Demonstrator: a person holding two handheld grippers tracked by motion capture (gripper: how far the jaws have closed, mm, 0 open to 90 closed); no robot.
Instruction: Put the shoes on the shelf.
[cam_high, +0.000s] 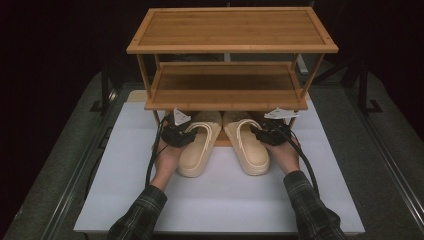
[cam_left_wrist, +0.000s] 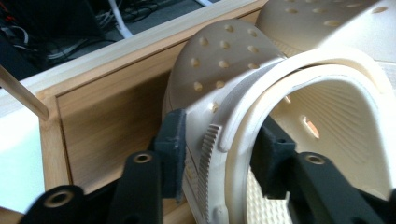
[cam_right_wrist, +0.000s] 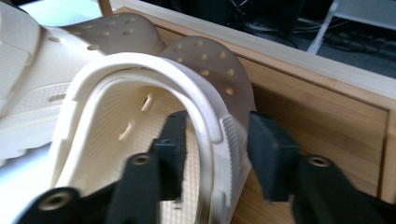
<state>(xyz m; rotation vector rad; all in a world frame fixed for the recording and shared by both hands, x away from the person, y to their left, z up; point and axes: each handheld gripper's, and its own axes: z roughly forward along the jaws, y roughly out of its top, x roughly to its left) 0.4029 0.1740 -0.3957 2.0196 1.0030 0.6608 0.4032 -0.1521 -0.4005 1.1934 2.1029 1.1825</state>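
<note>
The left gripper (cam_high: 186, 131) has its jaws loose around the side wall of the left clog (cam_left_wrist: 243, 93), not pinching. The right gripper (cam_high: 261, 131) is the same on the right clog (cam_right_wrist: 154, 93). Both cream clogs sit toes-first on the bottom shelf of the wooden rack (cam_high: 230, 30), heels sticking out. It looks like they are being let go. The shelves above hold nothing.

White table top (cam_high: 220, 205) spread beneath both grippers. Directly ahead of the left gripper (cam_high: 186, 135) and right gripper (cam_high: 260, 134), standing on that top: a wooden rack (cam_high: 230, 30) with a low bottom shelf (cam_left_wrist: 112, 116). Between the two grippers, side by side: left clog (cam_high: 200, 147) and right clog (cam_high: 247, 145), toes tucked onto that shelf, heels on the table top.
</note>
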